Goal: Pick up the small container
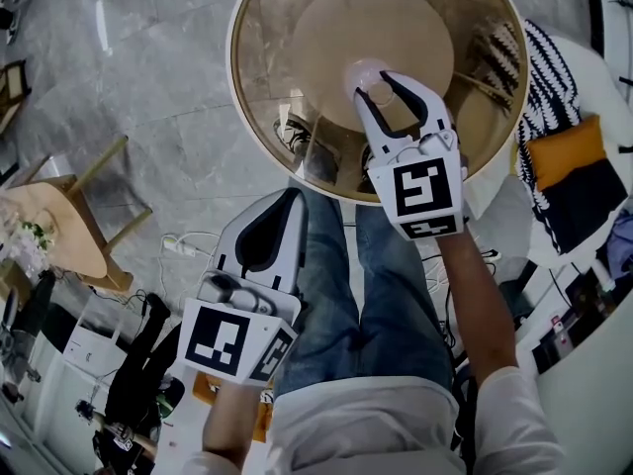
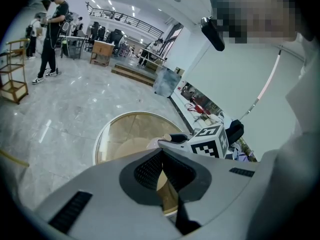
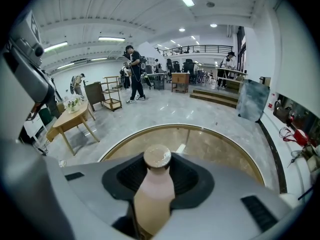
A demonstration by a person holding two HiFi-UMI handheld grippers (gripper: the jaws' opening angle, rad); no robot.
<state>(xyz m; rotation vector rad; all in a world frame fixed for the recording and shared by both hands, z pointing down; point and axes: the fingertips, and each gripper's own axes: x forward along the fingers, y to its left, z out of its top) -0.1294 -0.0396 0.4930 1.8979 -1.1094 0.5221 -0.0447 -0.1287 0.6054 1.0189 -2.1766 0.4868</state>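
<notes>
Right gripper [image 1: 374,82]: clenched on the small container [image 3: 154,194], a pale bottle with a round flat cap, upright between the two dark textured pads [image 3: 187,179], cap end up and clear above the jaws. Reaches out over the round glass table [image 1: 259,77], above the tan disc base [image 1: 415,18] seen through the glass. Cannot tell whether the bottle's bottom rests on the glass or hangs just above it.

Left gripper [image 1: 295,194]: closed tip to tip on nothing, with a teardrop gap behind the meeting tips. Sits lower and nearer the body, off the table's near edge, beside the left leg [image 1: 331,285] in blue jeans. Well apart from the right gripper and from the container.

Grey marble floor [image 1: 148,87] all round the table. Off to the left, a small wooden table [image 1: 64,236]; off to the right, an orange cushion [image 1: 566,151] beside a black-and-white striped throw [image 1: 544,67]. In the right gripper view, far across the hall, a person in dark clothes [image 3: 134,74] standing near a wooden shelf cart [image 3: 111,91]
</notes>
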